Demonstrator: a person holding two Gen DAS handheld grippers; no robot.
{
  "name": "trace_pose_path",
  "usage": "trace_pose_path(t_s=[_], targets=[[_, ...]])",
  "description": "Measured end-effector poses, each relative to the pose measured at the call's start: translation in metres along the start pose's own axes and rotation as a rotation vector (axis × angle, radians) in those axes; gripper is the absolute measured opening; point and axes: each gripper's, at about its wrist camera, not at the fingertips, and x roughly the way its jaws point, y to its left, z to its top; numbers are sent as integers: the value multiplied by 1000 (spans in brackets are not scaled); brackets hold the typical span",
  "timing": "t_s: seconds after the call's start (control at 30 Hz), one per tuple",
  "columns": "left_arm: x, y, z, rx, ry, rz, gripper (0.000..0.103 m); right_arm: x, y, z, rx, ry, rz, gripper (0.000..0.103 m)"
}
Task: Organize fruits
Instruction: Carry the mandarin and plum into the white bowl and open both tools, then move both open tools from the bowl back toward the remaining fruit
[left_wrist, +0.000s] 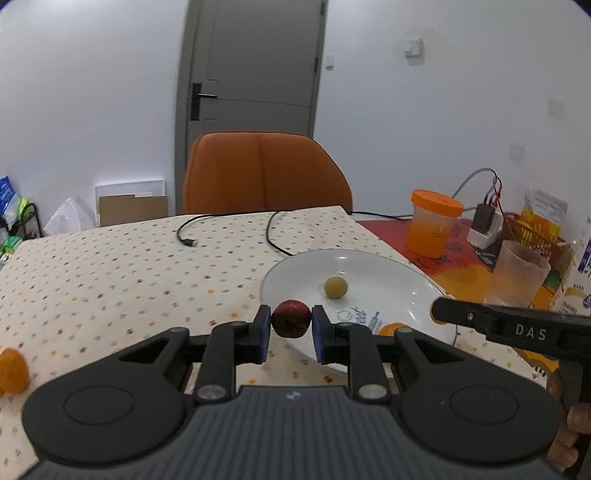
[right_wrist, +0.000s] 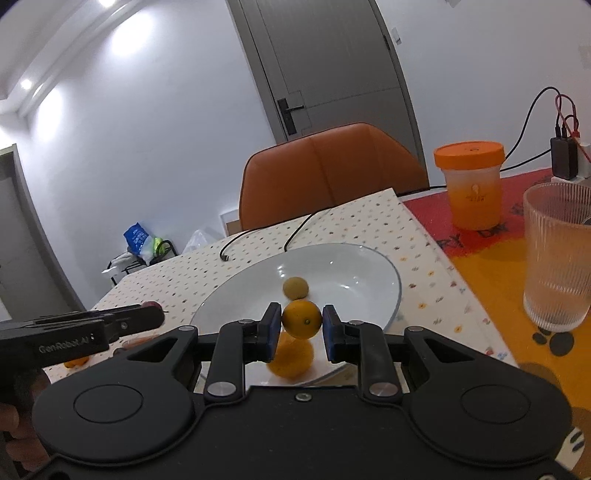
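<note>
Both hand-held grippers are carrying fruit toward the plate (left_wrist: 417, 273): left hand-held gripper (left_wrist: 291, 322) is clamping a red fruit (left_wrist: 291, 318), right hand-held gripper (right_wrist: 302, 322) an orange (right_wrist: 302, 319).

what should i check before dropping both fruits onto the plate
1. Left gripper holds the red fruit: ok.
2. Right gripper holds the orange fruit: ok.
3. Orange fruit is over the plate: ok.
4. Red fruit is past the plate's rim: cannot tell, it sits about at the near edge.
5. Free room on the plate: ok, only a small tan fruit and another orange lie there.
6. Glass clear of the right gripper: ok.
</note>
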Motion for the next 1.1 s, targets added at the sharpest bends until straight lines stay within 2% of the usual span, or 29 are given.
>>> trace_pose_path(t_s=[0.07,0.4,0.57,0.7,0.8,0.87,1.0,1.1], targets=[[5,-6,2,14,6,-1,22,0,-3,1,11,-13,7,29],[20,-28,8,73,23,0,22,-9,-13,-2,57,-30,14,32],[15,-30,10,82,8,10,25,-15,-14,-7,69,-20,18,33],[7,-23,11,71,7,29,28,-16,-11,-8,65,-19,23,38],[2,-14,9,59,13,47,36,-17,-6,-9,58,-21,33,43],[-3,-6,7,51,12,61,41,-17,-3,-10,51,-26,28,52],[-13,9,4,36,14,103,61,-15,4,-13,43,-15,35,55],[-23,22,2,19,-1,127,71,-14,11,-15,28,-14,37,66]])
